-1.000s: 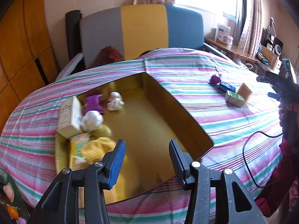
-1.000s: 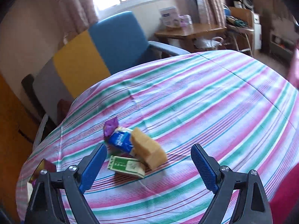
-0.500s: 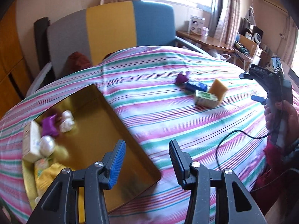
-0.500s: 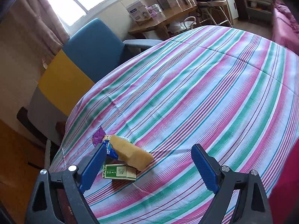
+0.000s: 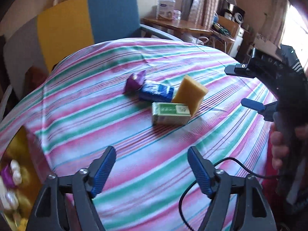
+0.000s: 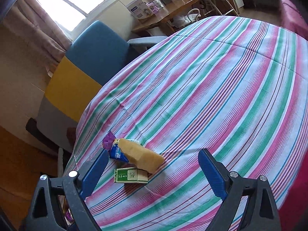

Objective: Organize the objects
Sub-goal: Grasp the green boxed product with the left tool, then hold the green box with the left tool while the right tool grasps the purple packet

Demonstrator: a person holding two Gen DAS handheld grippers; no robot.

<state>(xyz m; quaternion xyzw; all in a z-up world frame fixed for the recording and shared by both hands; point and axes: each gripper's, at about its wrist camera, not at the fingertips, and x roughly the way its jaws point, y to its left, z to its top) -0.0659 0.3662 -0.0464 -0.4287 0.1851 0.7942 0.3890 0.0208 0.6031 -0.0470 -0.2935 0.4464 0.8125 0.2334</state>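
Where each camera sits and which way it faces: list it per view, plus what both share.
Left wrist: on the left tool, aimed down across the striped table at the green box; its opening empty jaws, the right tool and hand show.
Right wrist: on the right tool, aimed down at the table; only its open jaws show.
Shared: green box, yellow sponge, blue packet, purple wrapper.

Left hand-held gripper (image 5: 151, 168) jaws opening, nothing between, right hand-held gripper (image 6: 152, 170) spread wide, empty
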